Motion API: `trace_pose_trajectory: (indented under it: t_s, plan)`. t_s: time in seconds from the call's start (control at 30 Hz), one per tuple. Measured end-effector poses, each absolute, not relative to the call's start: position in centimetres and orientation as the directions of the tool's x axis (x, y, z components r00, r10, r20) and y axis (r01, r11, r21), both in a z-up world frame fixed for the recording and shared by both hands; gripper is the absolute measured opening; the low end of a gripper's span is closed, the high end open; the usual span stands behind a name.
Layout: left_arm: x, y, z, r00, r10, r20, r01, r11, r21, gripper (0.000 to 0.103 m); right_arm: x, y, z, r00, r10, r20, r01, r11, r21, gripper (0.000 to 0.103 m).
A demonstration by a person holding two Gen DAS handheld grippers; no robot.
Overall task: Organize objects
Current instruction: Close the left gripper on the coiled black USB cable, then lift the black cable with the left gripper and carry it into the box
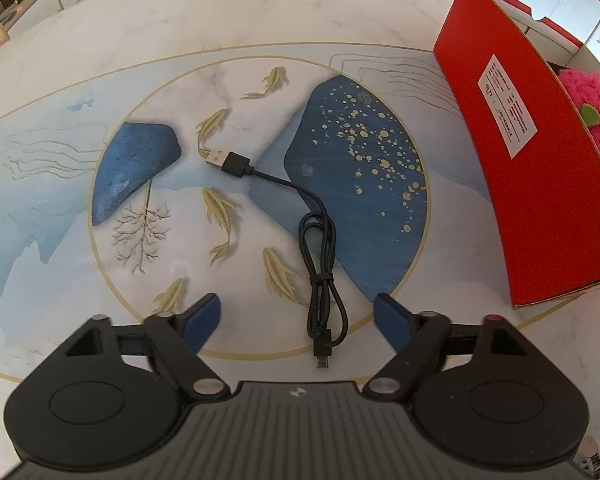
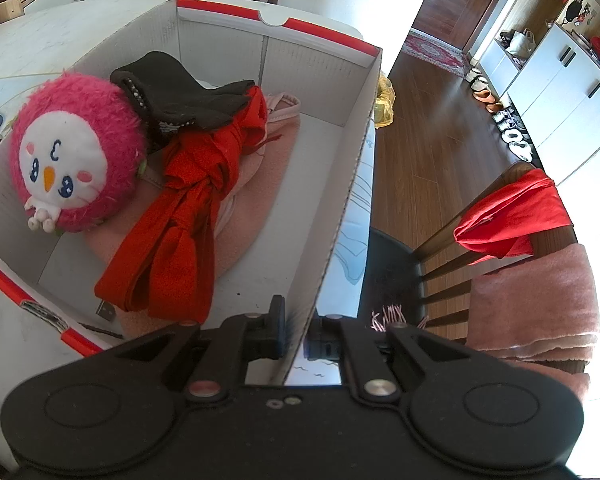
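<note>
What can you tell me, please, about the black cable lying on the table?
The cable is thin, black and looks rubbery, folded into a narrow loop bound by a small tie near its middle. One end carries a full-size USB plug with a bare metal tip, stretched out toward the far left; the other ends in a small plug nearest the camera. It lies flat on the table, between the open fingers of the left tool, which do not touch it.

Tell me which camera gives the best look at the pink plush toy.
The right wrist view. There the pink plush toy lies inside the box with its whole face showing, beside a red cloth. The left wrist view catches only a pink sliver above the box's red wall at the right edge.
</note>
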State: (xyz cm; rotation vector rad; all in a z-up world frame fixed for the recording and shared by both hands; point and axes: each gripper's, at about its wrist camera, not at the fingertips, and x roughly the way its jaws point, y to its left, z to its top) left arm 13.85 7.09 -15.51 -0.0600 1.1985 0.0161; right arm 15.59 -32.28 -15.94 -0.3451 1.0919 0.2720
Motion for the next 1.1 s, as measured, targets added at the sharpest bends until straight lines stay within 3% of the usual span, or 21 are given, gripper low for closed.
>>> trace_pose_trajectory:
  t_s: [0.07,0.2,0.27,0.43,0.5,1.1]
  plan:
    - [13.9,7.1,-15.3,0.366,-0.004,-0.931,-0.049,0.999,-0.023,0.064,15.6,-32.3,-15.9,0.437,0.046,-0.898,-0.381,0.914,-0.139,0.008]
    - [14.0,7.0,-14.9,0.365,-0.008,-0.931,-0.044,0.999,-0.026,0.026,15.6,-32.3,-15.9,0.437,0.045,-0.898,-0.381,0.914,-0.139,0.008]
    - [13.9,6.8,-14.8,0.36,-0.019,-0.933,-0.028,0.999,-0.031,0.016,15.5,-32.6,-15.9,0.437,0.045,-0.898,-0.38,0.914,-0.139,0.008]
    - [13.9,6.8,-14.2,0.385,-0.008,-0.923,-0.039,0.999,-0.025,0.013,15.5,-32.4,-15.9,0.437,0.045,-0.899,-0.38,0.914,-0.14,0.008]
    - [14.2,7.2,-13.5,0.405,-0.017,-0.914,-0.051,0.998,-0.041,0.007,15.4,-32.4,-15.8,0.437,0.044,-0.898,-0.381,0.914,-0.14,0.008]
    - [15.1,8.1,-6.9,0.548,-0.055,-0.835,-0.043,0.995,-0.094,0.002,15.4,-32.3,-15.8,0.437,0.045,-0.899,-0.381,0.914,-0.14,0.008]
